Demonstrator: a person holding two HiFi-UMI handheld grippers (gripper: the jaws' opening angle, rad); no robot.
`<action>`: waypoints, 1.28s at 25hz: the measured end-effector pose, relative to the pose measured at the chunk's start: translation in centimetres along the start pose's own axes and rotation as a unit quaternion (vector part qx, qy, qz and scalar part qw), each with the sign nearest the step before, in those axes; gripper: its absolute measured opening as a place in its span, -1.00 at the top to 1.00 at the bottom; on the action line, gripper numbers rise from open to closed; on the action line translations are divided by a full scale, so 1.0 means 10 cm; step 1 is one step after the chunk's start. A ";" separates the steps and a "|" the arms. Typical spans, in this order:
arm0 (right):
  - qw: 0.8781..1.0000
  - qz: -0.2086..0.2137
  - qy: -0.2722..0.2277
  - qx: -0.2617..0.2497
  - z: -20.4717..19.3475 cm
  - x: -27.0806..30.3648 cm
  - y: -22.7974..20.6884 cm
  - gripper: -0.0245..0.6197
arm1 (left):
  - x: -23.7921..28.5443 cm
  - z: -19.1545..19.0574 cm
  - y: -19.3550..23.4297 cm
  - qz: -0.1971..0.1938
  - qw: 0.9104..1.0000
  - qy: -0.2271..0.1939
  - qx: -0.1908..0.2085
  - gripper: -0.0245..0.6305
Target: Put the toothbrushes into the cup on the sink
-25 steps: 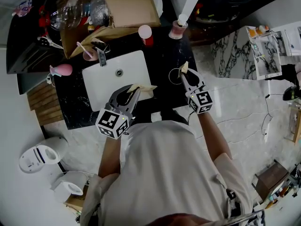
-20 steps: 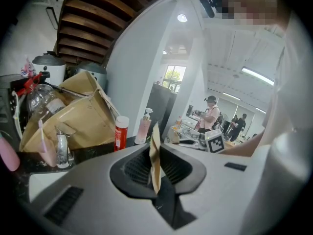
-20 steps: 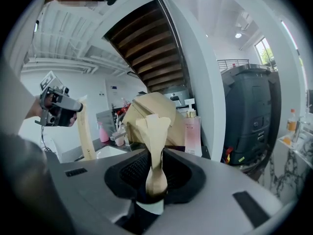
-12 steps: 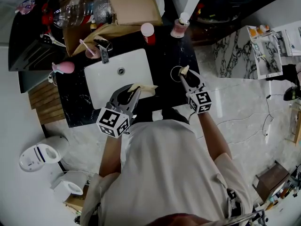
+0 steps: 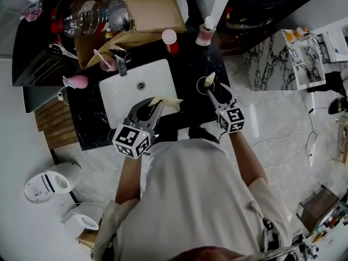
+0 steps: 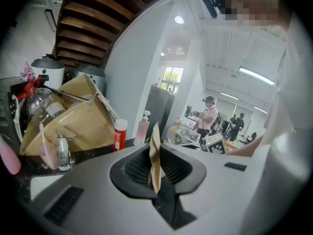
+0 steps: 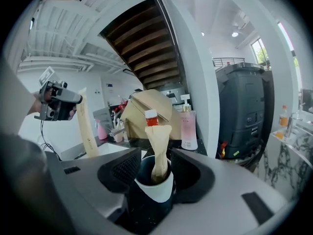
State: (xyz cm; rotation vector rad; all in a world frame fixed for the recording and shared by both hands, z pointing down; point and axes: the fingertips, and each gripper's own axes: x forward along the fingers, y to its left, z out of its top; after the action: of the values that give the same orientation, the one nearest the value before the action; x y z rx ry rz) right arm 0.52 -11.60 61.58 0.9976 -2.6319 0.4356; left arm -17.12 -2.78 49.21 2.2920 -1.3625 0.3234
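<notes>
A dark cup with a white rim (image 7: 155,185) stands on the black counter right of the sink (image 5: 117,99). One paper-wrapped toothbrush (image 7: 157,148) leans upright inside it. My right gripper (image 7: 154,173) sits just above the cup (image 5: 204,84) with its jaws opening; the cup lies between them, and the pads do not touch the cup or the toothbrush. My left gripper (image 5: 154,105) hovers over the sink's front edge, shut on a second wrapped toothbrush (image 6: 154,158) that pokes out past its jaws (image 5: 167,100).
A faucet (image 5: 119,64) and a pink cup (image 5: 106,63) stand behind the sink. A red bottle (image 5: 169,39), a pink pump bottle (image 5: 205,32) and a brown paper bag (image 5: 152,4) line the back of the counter. The counter's right edge drops to a marble floor.
My right gripper's jaws have spread apart and let go of the toothbrush, which now stands in the cup. The left gripper and its toothbrush have stayed put.
</notes>
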 end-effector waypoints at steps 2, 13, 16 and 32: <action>1.000 -0.002 -0.002 0.001 0.02 -0.04 0.01 0.29 | 0.00 0.03 -0.01 -0.002 1.000 -0.003 0.003 0.77; 1.000 -0.025 -0.014 0.012 0.11 -0.32 -0.06 0.47 | 0.06 0.23 -0.02 -0.012 1.000 -0.015 0.024 0.77; 0.999 -0.032 -0.018 0.015 0.12 -0.42 -0.08 0.55 | 0.09 0.31 -0.05 -0.017 0.999 -0.018 0.032 0.77; 0.999 -0.035 -0.031 0.024 0.14 -0.83 0.00 0.79 | 0.52 0.59 -0.36 -0.058 0.995 -0.026 0.073 0.77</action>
State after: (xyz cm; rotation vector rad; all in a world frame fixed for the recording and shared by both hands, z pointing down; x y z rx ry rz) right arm 6.29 -7.23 57.26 1.1315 -2.6428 0.4605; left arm -11.62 -8.14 45.32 2.5041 -1.2609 0.3378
